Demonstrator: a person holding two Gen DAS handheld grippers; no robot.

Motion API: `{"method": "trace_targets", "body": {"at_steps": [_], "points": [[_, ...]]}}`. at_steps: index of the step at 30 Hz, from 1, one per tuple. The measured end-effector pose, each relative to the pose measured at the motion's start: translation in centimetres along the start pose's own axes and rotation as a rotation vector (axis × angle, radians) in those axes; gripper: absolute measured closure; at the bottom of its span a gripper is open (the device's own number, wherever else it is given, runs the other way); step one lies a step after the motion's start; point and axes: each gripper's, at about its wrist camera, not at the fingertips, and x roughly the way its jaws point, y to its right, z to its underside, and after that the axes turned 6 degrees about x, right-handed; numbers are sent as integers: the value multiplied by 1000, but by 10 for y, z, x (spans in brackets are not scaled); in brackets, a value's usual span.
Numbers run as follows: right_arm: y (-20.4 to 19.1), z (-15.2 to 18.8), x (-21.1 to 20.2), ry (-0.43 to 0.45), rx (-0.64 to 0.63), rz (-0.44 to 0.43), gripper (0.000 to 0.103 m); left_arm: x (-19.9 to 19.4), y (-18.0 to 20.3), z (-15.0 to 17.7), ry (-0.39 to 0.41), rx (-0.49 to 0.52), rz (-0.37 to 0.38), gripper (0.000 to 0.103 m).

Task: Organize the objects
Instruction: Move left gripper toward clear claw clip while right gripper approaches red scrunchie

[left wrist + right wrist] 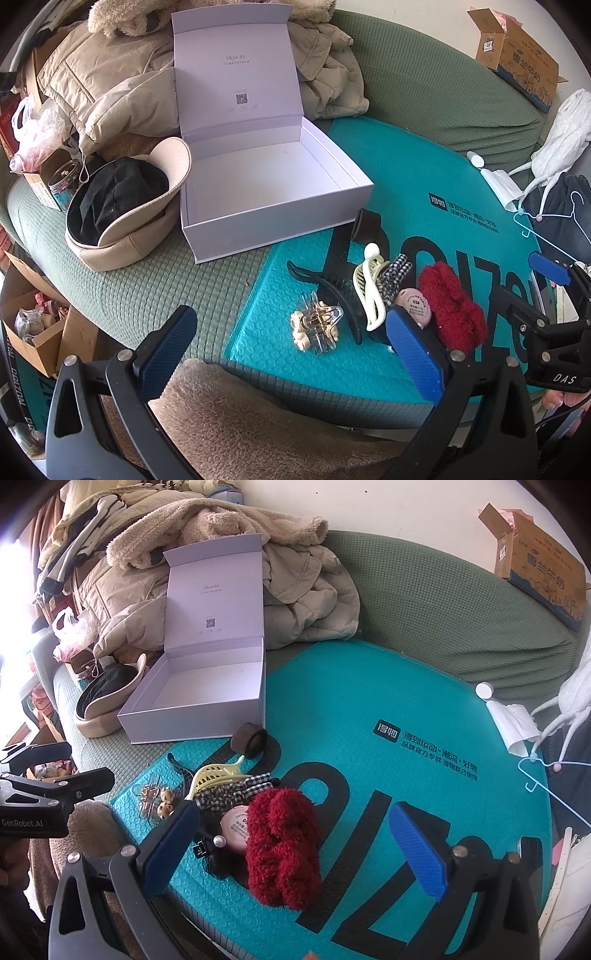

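An open white box (258,184) (199,694) stands empty on the green sofa beside a teal mailer (424,177) (369,701). On the mailer lie a red fuzzy scrunchie (452,308) (282,845), a pink round compact (415,304) (234,829), a checked scrunchie (395,275) (236,790), a cream claw clip (371,288) (214,775), a black claw clip (332,291), a clear clip (317,325) (155,797) and a dark roll (365,225) (249,740). My left gripper (291,350) is open, near the clips. My right gripper (295,845) is open around the red scrunchie.
A beige hat holding a black cloth (122,206) (107,694) lies left of the box. Beige coats (110,85) (295,602) pile behind. A cardboard box (517,55) (543,561), white tissue (502,184) (511,720) and a blue hanger (546,229) (554,775) are at right.
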Motion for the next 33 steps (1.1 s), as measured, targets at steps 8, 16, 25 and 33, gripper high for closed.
{"method": "trace_targets", "body": {"at_steps": [8,16,25,33], "points": [[7,12,15,-46,16,-22,1,13,5,3,-24,-2,47,1],[18,24,32,-93,36,-40,2,30,6,6,-61,-7,59,1],[29,34,47,-134,64,-58,9,50,8,8,-97,-10,66,9],[34,39,62,-167,82,-91,13,72,9,13,-148,-22,76,23]]}}
